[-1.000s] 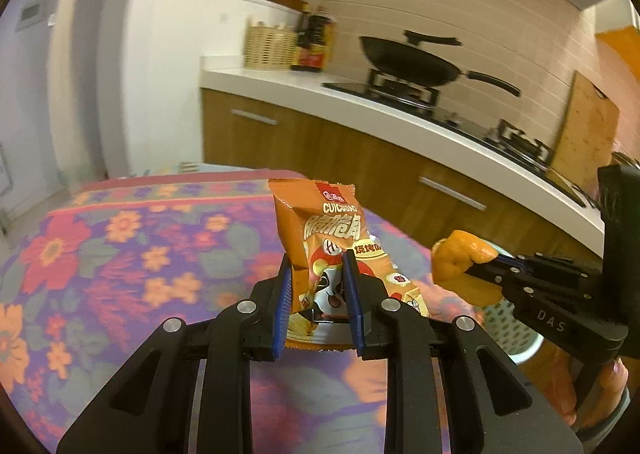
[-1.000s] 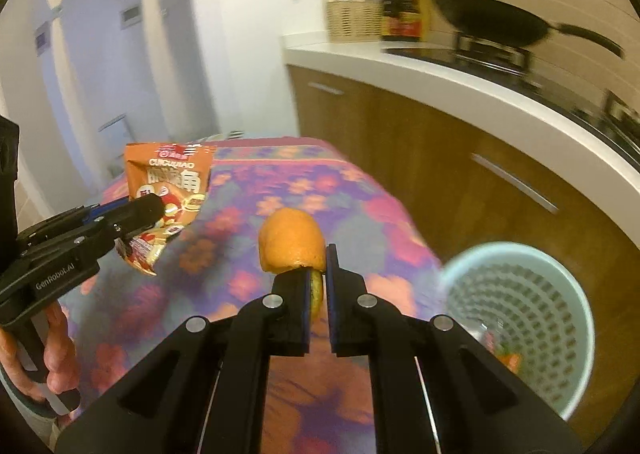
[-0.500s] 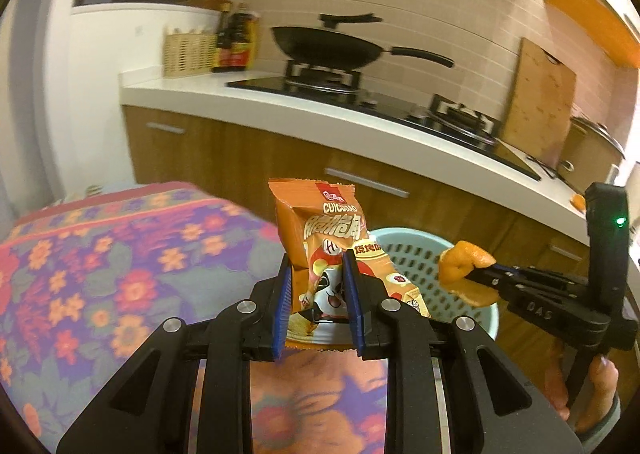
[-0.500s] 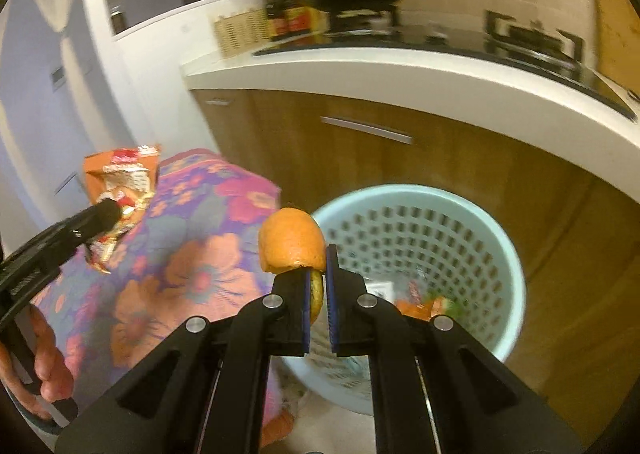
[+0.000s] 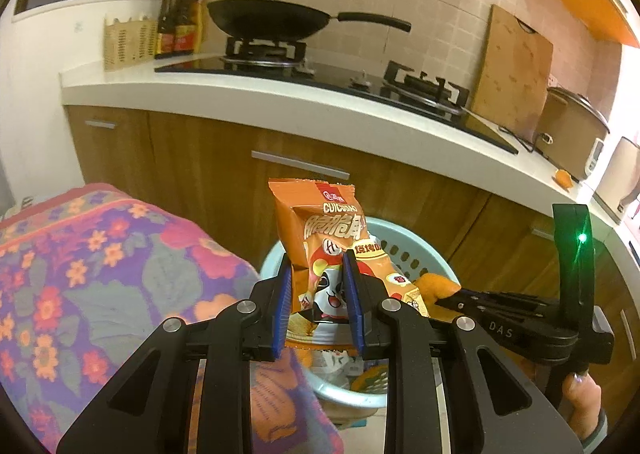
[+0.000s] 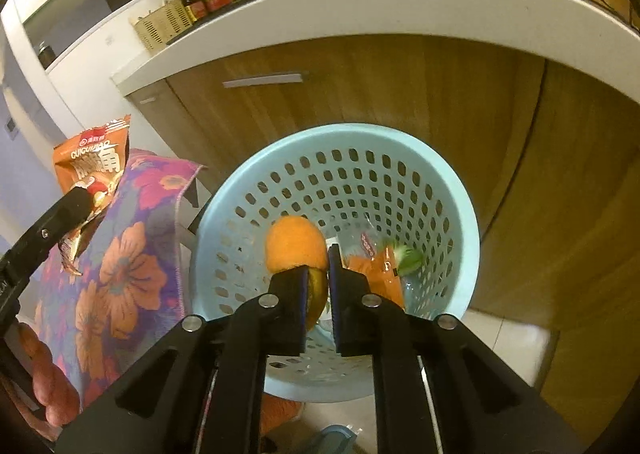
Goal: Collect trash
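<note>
My left gripper [image 5: 318, 294] is shut on an orange snack bag [image 5: 328, 250], held upright over the near rim of a light blue perforated trash basket [image 5: 404, 254]. My right gripper [image 6: 318, 282] is shut on an orange peel [image 6: 296, 246] and holds it above the open basket [image 6: 280, 182]. Orange wrappers and other scraps [image 6: 380, 262] lie in the basket's bottom. The right gripper [image 5: 440, 296] with the peel [image 5: 434, 286] also shows in the left wrist view. The snack bag [image 6: 94, 162] shows at the left of the right wrist view.
A table with a floral cloth [image 5: 100, 274] stands left of the basket. Wooden cabinets [image 6: 400, 94] under a white counter [image 5: 280, 94] stand behind it. A wok [image 5: 272, 20], bottles [image 5: 180, 26] and a cutting board [image 5: 512, 70] are on the counter.
Both grippers have swung right from over the table to the basket. The right gripper now tilts down over the basket's opening. Both still hold their items.
</note>
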A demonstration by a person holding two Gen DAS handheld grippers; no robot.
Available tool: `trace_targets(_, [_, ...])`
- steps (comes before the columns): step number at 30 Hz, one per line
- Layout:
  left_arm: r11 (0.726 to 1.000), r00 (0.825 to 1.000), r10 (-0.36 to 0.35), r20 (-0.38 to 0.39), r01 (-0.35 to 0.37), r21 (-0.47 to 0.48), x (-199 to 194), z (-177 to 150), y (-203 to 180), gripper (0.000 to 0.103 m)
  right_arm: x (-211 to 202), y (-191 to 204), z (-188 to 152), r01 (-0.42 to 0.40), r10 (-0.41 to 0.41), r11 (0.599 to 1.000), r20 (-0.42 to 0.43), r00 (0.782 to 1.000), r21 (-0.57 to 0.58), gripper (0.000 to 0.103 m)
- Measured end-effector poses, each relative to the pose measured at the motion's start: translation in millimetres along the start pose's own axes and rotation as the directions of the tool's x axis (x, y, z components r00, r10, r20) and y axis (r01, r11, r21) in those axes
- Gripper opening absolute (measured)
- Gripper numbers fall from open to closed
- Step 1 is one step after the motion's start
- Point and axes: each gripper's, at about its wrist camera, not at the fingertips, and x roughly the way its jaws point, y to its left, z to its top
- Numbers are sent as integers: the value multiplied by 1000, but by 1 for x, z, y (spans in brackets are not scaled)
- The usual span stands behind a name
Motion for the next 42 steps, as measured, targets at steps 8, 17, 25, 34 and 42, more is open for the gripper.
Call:
trace_targets(8, [1000,999,-3,-42,3,4,18,-2,-3,24,6,-6,-3,24,-24,1000,-10,1000,-2,38])
trace_targets(17, [1000,995,-23,-95,24,2,33,-11,-2,43,-2,-7,-2,15,-15,1000,4,1000,15,39])
trace_targets(25, [999,998,-30,-58,27,-39,18,-9,8,46,-23,12,-5,36,-34,999,57,998,-34,39])
trace_targets(34, [998,1000,-14,7,14,-67,-21,-10,24,54,-54,54,-11,80,-61,989,149,987,-124,39])
trace_targets(42, [989,990,122,71,-116,-91,-78,-28,49,77,-81,89,-18,110,-65,977,236,970,-183,47])
